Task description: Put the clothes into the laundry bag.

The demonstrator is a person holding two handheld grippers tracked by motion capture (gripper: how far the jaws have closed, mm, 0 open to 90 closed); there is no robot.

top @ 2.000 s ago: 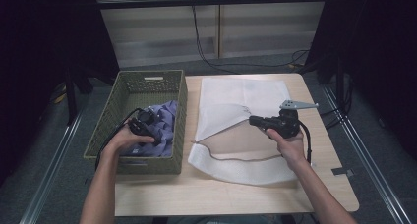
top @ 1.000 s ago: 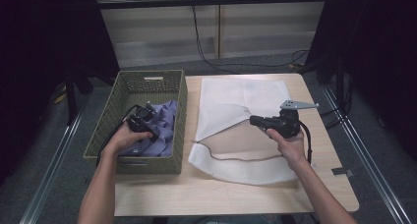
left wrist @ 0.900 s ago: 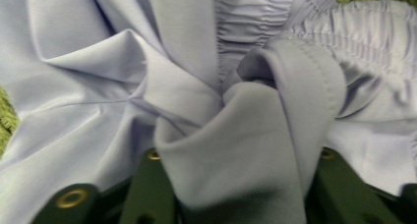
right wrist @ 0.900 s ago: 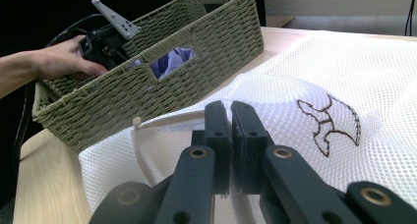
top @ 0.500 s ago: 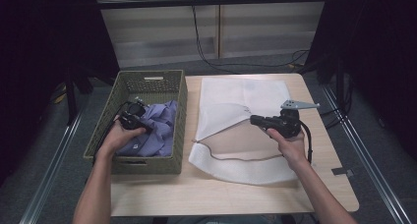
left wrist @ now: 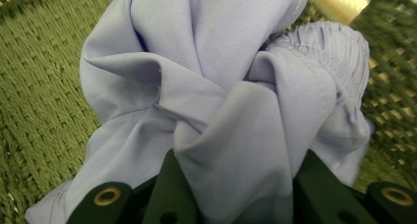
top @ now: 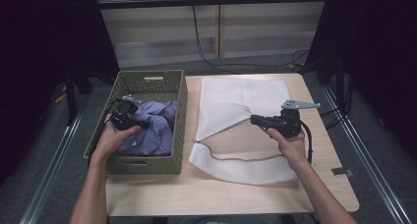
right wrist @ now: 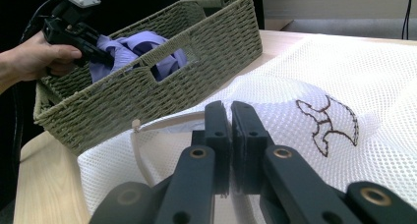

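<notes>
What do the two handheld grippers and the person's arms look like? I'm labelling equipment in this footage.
Both the left gripper and the right gripper are black, each with a pair of flat black jaws on linkage arms with brass-coloured rivets. A black cable trails from each, and a grey three-cornered plate sits on top. The forearms are bare, with no sleeves or gloves.

No readable text, label, brand, number or sign appears on anything in these views.

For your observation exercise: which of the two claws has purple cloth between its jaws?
The left claw, over the woven basket, grips the purple garment; the right claw pinches white mesh.
</notes>
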